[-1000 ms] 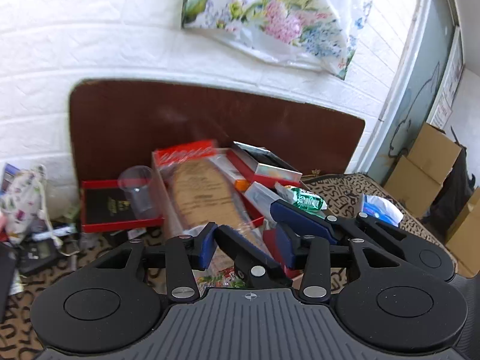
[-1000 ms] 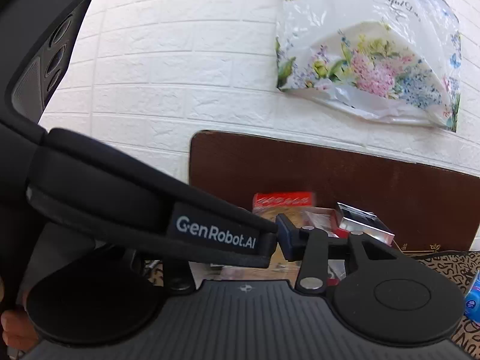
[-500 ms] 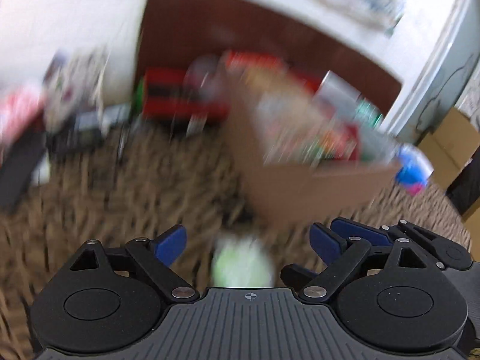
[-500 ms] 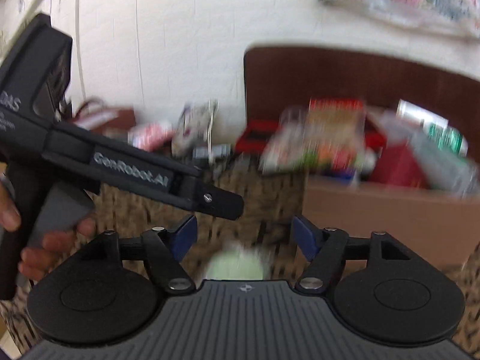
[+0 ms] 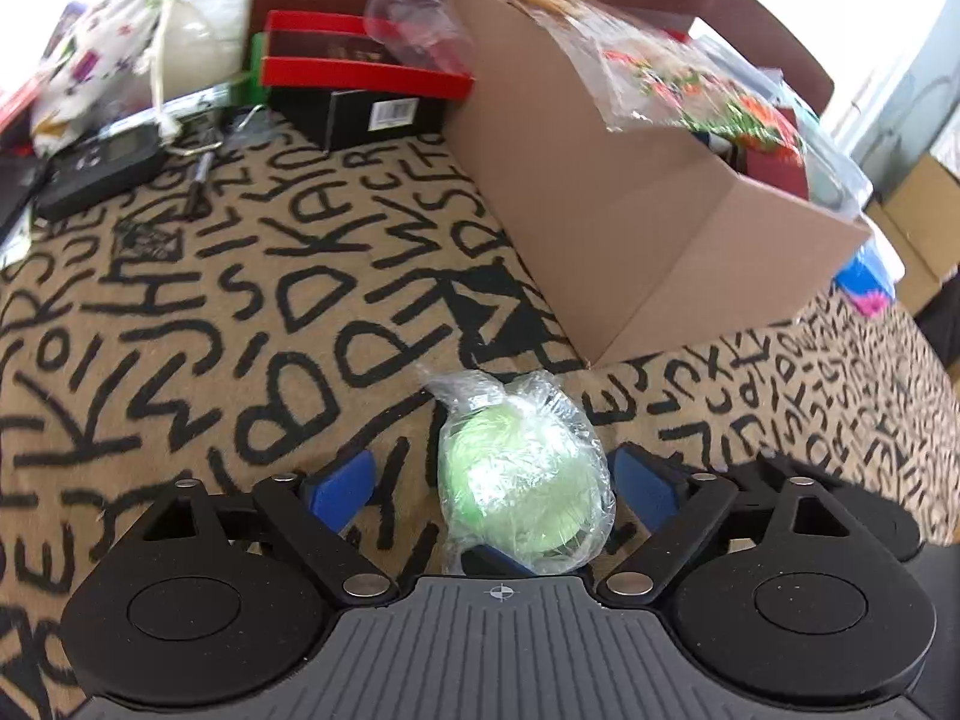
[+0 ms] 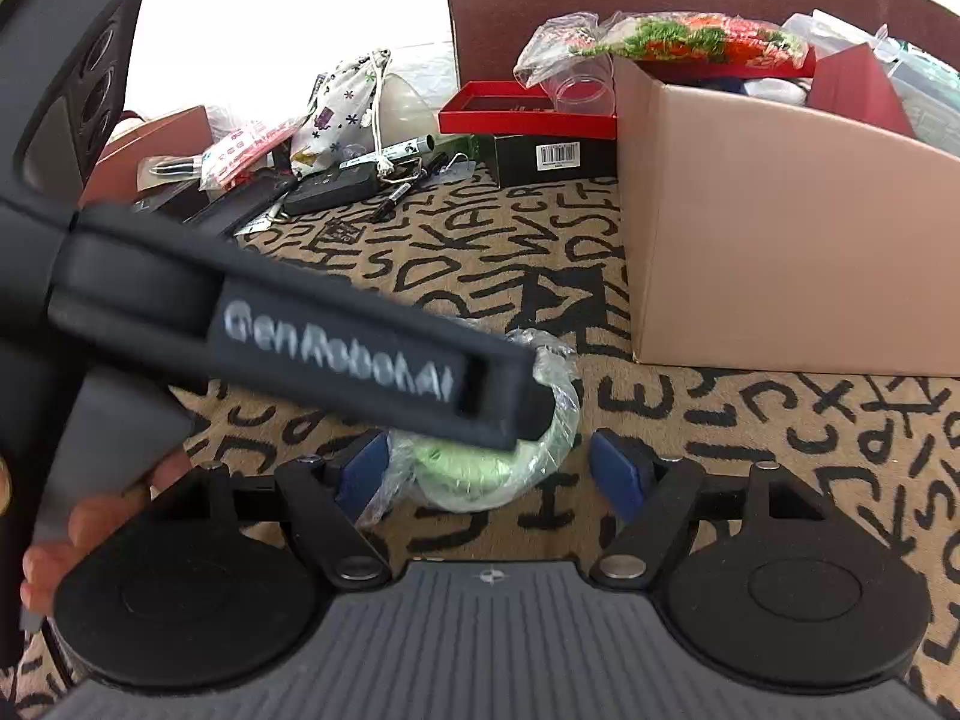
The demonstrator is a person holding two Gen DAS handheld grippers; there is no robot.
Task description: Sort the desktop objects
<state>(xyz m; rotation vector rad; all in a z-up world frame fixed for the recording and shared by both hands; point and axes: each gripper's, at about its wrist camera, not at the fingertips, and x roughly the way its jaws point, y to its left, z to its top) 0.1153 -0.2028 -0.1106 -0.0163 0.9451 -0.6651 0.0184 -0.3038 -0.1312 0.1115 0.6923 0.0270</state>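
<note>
Two Sets of Tongs Spread Around One Wrapped Green Item

Both tongs sit low over the letter-patterned surface [image 5: 252, 276], each spread wide. The left tongs [image 5: 489, 483] have just narrowed slightly; the right tongs [image 6: 489, 468] have just widened slightly. A pale green round item wrapped in clear plastic film [image 5: 522, 474] rests on the surface between the blue pads of each tool. In the left wrist view, a gap shows between the wrap and each pad [image 5: 342, 489]. In the right wrist view, the left-hand pad [image 6: 363, 471] lies against loose film, the other pad stands clear, and neither presses the item.

Obstructions: in the right wrist view, the black body of the left tool [image 6: 288, 336] crosses in front of the green item and hides its upper part. A hand [image 6: 90, 516] grips that tool at the left edge.

Surroundings: a cardboard box [image 5: 630, 198], filled with packets and red boxes, stands just beyond the green item. Farther back lie a red-and-black box [image 5: 360, 84] and a clear plastic cup [image 5: 414, 18]. At far left are a printed drawstring pouch [image 5: 102, 54], a dark handheld device [image 5: 96, 168] and a marker [image 6: 402, 151].
</note>
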